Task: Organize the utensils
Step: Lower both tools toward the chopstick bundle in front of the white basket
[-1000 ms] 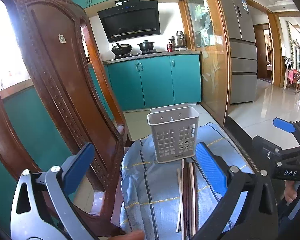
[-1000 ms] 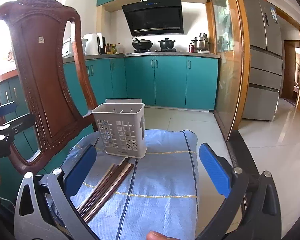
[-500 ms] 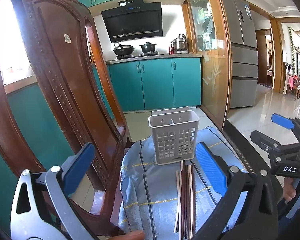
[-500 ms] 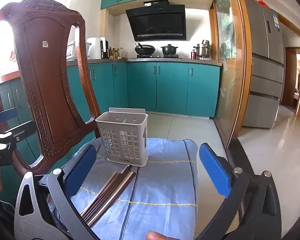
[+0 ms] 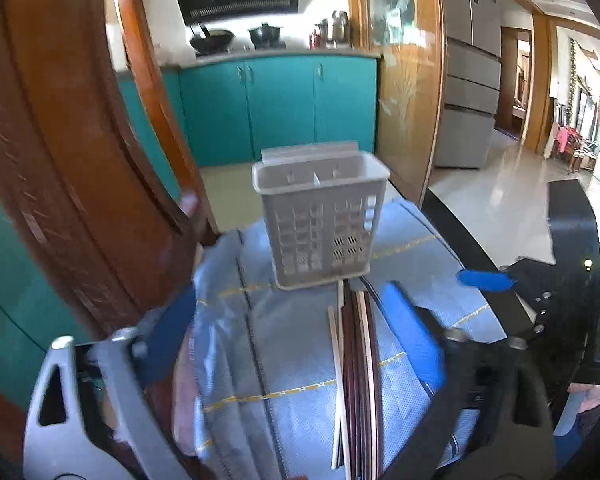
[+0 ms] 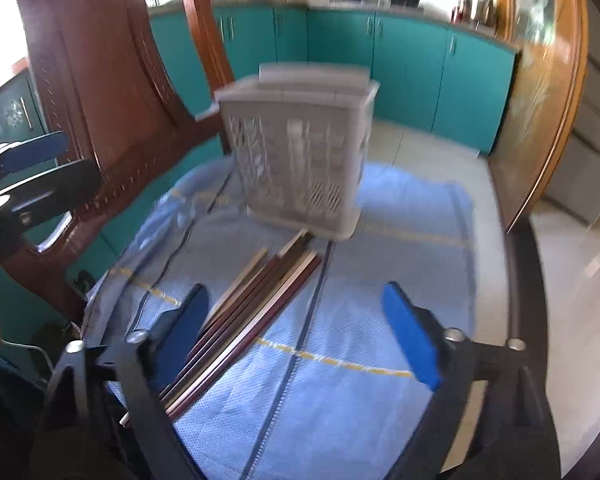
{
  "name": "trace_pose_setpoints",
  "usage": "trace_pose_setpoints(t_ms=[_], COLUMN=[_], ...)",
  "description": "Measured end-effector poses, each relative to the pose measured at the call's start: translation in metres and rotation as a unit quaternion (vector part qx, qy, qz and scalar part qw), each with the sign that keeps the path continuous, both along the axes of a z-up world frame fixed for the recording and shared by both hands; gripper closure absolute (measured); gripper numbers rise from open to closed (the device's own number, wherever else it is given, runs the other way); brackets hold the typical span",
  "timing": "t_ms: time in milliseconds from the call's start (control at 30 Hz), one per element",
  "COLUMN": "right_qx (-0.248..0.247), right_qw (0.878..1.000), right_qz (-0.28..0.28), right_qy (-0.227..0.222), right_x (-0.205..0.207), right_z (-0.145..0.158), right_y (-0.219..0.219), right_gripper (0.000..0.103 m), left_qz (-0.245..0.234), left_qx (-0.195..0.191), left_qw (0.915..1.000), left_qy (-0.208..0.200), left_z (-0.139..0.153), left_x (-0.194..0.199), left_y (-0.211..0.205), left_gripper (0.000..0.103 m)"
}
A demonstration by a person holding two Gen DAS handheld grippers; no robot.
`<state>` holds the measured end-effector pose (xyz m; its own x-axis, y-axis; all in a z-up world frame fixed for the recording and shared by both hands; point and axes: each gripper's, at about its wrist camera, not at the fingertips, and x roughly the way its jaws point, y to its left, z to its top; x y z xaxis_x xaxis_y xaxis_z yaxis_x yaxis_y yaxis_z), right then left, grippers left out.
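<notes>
A blue cloth (image 6: 360, 320) covers most of the lower half of both views, with a carved wooden chair (image 6: 112, 112) rising at the left. On the cloth, at centre frame, stands a perforated grey utensil holder (image 6: 300, 152), upright and with nothing seen in its two compartments. The chopsticks (image 6: 252, 312) lie flat in a bundle just in front of it, not yet in the holder. In the right wrist view their long axis runs from the lower left up toward the holder's base, far tips almost touching it. The right gripper (image 6: 300, 328) hangs with its fingers spread wide and nothing between them, the bundle passing beside its left finger. In the left wrist view the bundle (image 5: 356, 380) runs nearly straight up the frame, close to the right finger of the left gripper (image 5: 296, 336), also wide apart and empty. Both seem about equally near; the right looks better placed to close across the sticks.
</notes>
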<state>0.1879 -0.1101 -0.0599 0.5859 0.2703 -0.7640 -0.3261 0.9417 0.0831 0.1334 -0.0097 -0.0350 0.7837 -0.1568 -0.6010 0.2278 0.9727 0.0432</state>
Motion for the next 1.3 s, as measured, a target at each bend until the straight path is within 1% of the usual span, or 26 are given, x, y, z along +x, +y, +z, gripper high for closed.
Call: trace_pose_setpoints(t_ms=[33, 67, 100, 133, 167, 200, 267, 300, 333, 367, 400, 467, 500, 533, 567, 633, 700, 767, 833, 900, 933, 967, 1000, 1167, 1300], right_qx=[-0.008, -0.015, -0.022, -0.022, -0.024, -0.025, -0.024, -0.008, -0.002, -0.002, 0.006, 0.021, 0.003, -0.022, -0.029, -0.014, 0.015, 0.022, 0.012, 0.016, 0.022, 0.028, 0.032, 0.027, 0.012], right_qw=[1.000, 1.000, 0.999, 0.998, 0.997, 0.995, 0.993, 0.993, 0.993, 0.992, 0.991, 0.989, 0.989, 0.990, 0.991, 0.991, 0.991, 0.991, 0.993, 0.994, 0.994, 0.993, 0.993, 0.991, 0.991], right_qz=[-0.003, -0.007, -0.010, -0.008, -0.004, -0.002, 0.001, 0.004, 0.006, 0.007, 0.013, 0.018, 0.013, 0.006, 0.007, 0.008, 0.010, 0.010, 0.003, -0.006, -0.007, -0.007, -0.007, 0.007, 0.001], right_qy=[0.012, 0.021, 0.038, 0.053, 0.078, 0.092, 0.116, 0.118, 0.121, 0.123, 0.130, 0.144, 0.144, 0.139, 0.132, 0.132, 0.133, 0.129, 0.114, 0.105, 0.107, 0.112, 0.115, 0.134, 0.132], right_x=[0.007, 0.011, 0.020, 0.026, 0.035, 0.040, 0.049, 0.052, 0.053, 0.053, 0.052, 0.051, 0.050, 0.048, 0.046, 0.044, 0.043, 0.044, 0.047, 0.050, 0.056, 0.058, 0.060, 0.063, 0.066], right_z=[-0.008, -0.014, -0.023, -0.030, -0.040, -0.046, -0.059, -0.063, -0.065, -0.065, -0.064, -0.063, -0.063, -0.064, -0.063, -0.063, -0.062, -0.061, -0.057, -0.051, -0.052, -0.051, -0.052, -0.067, -0.072], right_y=[0.004, 0.007, 0.010, 0.012, 0.015, 0.017, 0.018, 0.016, 0.015, 0.015, 0.013, 0.009, 0.007, 0.004, -0.001, -0.006, -0.007, -0.003, 0.002, 0.000, -0.004, -0.005, -0.004, 0.008, 0.019], right_gripper=[0.031, 0.037, 0.044, 0.050, 0.058, 0.063, 0.064, 0.065, 0.065, 0.069, 0.080, 0.093, 0.099, 0.100, 0.102, 0.102, 0.102, 0.100, 0.098, 0.092, 0.090, 0.085, 0.082, 0.080, 0.077], left_qz=[0.001, -0.002, -0.007, -0.010, -0.012, -0.018, -0.028, -0.035, -0.040, -0.042, -0.044, -0.044, -0.041, -0.039, -0.038, -0.039, -0.041, -0.039, -0.042, -0.046, -0.048, -0.048, -0.047, -0.029, -0.022], left_qx=[-0.002, -0.007, -0.019, -0.024, -0.024, -0.023, -0.025, -0.032, -0.040, -0.046, -0.053, -0.064, -0.071, -0.073, -0.073, -0.068, -0.064, -0.060, -0.063, -0.066, -0.065, -0.061, -0.052, -0.033, -0.043], left_qw=[0.9999, 0.9994, 0.9983, 0.9975, 0.9967, 0.9958, 0.9937, 0.9917, 0.9899, 0.9882, 0.9864, 0.9834, 0.9815, 0.9804, 0.9796, 0.9793, 0.9784, 0.9766, 0.9733, 0.9690, 0.9674, 0.9665, 0.9658, 0.9637, 0.9640], left_qy=[0.016, 0.035, 0.055, 0.066, 0.076, 0.086, 0.106, 0.120, 0.130, 0.140, 0.150, 0.164, 0.173, 0.179, 0.183, 0.187, 0.193, 0.203, 0.217, 0.234, 0.240, 0.245, 0.250, 0.263, 0.262], left_z=[-0.007, -0.013, -0.020, -0.025, -0.029, -0.034, -0.043, -0.047, -0.052, -0.055, -0.059, -0.066, -0.071, -0.075, -0.079, -0.083, -0.093, -0.099, -0.108, -0.118, -0.122, -0.125, -0.130, -0.143, -0.143], left_x=[0.008, 0.016, 0.025, 0.031, 0.036, 0.042, 0.051, 0.057, 0.061, 0.066, 0.072, 0.079, 0.083, 0.085, 0.086, 0.088, 0.094, 0.099, 0.102, 0.105, 0.105, 0.106, 0.106, 0.108, 0.106], left_y=[0.000, 0.000, 0.000, -0.001, -0.002, -0.005, -0.008, -0.010, -0.010, -0.010, -0.010, -0.010, -0.009, -0.010, -0.011, -0.013, -0.012, -0.016, -0.018, -0.021, -0.022, -0.023, -0.022, -0.011, -0.001], left_gripper=[0.036, 0.050, 0.054, 0.060, 0.062, 0.062, 0.062, 0.062, 0.062, 0.062, 0.062, 0.062, 0.062, 0.062, 0.062, 0.062, 0.066, 0.073, 0.079, 0.080, 0.080, 0.080, 0.080, 0.083, 0.083])
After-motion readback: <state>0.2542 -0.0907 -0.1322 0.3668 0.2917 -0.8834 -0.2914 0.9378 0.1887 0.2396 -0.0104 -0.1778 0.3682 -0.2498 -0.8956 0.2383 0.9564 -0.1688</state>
